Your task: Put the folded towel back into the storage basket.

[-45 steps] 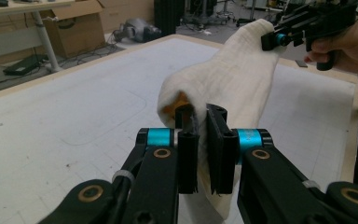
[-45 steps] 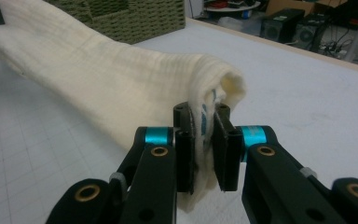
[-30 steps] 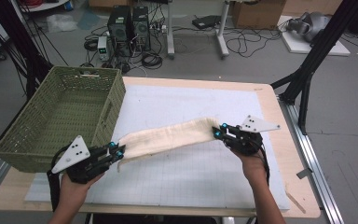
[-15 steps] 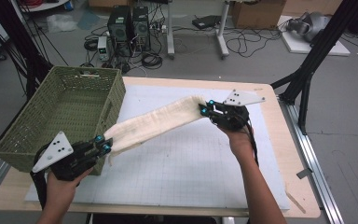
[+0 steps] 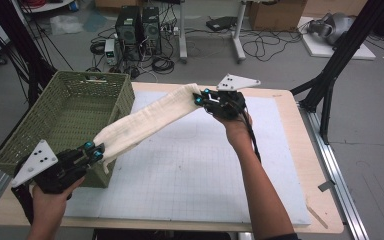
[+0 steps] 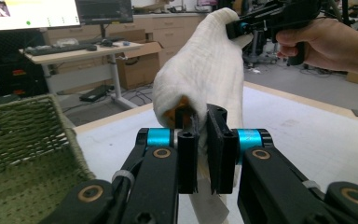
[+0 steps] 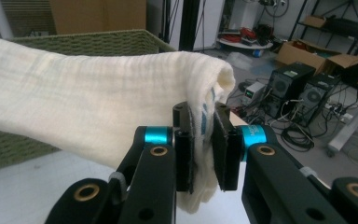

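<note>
Cloth [image 5: 147, 120] stretched in the air between both grippers, over desk [image 5: 190, 170], just right of basket [image 5: 65, 115]. Left gripper [image 5: 94, 150] fingers clamped on near end, right gripper [image 5: 200, 96] fingers on far end. Best kept taut, swung left above the rim, then lowered evenly.

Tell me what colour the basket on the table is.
Olive green woven wicker, clearest in the high view: basket.
</note>
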A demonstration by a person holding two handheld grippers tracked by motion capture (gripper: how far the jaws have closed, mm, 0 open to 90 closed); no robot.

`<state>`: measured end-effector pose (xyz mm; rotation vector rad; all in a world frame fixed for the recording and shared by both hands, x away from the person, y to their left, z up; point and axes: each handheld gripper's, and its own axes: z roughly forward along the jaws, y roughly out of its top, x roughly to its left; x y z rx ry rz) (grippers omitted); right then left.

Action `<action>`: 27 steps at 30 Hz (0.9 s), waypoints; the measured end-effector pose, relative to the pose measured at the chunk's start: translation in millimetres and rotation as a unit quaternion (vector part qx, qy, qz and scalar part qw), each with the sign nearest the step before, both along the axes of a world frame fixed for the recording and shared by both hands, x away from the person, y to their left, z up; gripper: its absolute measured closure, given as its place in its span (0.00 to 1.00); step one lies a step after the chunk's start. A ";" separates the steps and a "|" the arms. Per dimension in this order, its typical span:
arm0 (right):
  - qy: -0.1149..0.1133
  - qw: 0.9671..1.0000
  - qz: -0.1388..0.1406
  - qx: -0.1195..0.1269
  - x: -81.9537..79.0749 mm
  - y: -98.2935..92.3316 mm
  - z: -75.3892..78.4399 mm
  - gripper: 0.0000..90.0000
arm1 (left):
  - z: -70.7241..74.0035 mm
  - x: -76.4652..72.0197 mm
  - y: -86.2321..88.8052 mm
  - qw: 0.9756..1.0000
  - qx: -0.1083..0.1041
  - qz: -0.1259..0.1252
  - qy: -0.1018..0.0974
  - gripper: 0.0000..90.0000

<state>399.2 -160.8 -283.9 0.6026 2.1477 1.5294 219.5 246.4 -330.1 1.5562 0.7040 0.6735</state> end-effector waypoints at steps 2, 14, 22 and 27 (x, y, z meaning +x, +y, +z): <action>-0.002 1.000 0.002 0.001 2.1 3.0 1.0 0.89 | 1.2 -0.8 3.7 1.000 -0.001 0.004 -0.001 0.92; -0.002 1.000 0.009 -0.009 26.0 46.1 12.2 0.89 | 2.4 -4.7 22.0 0.999 0.005 0.039 -0.002 0.92; -0.006 1.000 0.011 -0.015 41.4 78.4 20.2 0.90 | 2.2 -5.3 34.1 0.998 -0.005 0.056 -0.001 0.92; -0.002 1.000 0.007 -0.016 51.0 100.2 25.9 0.90 | 3.6 -6.4 38.8 0.998 -0.008 0.062 0.000 0.93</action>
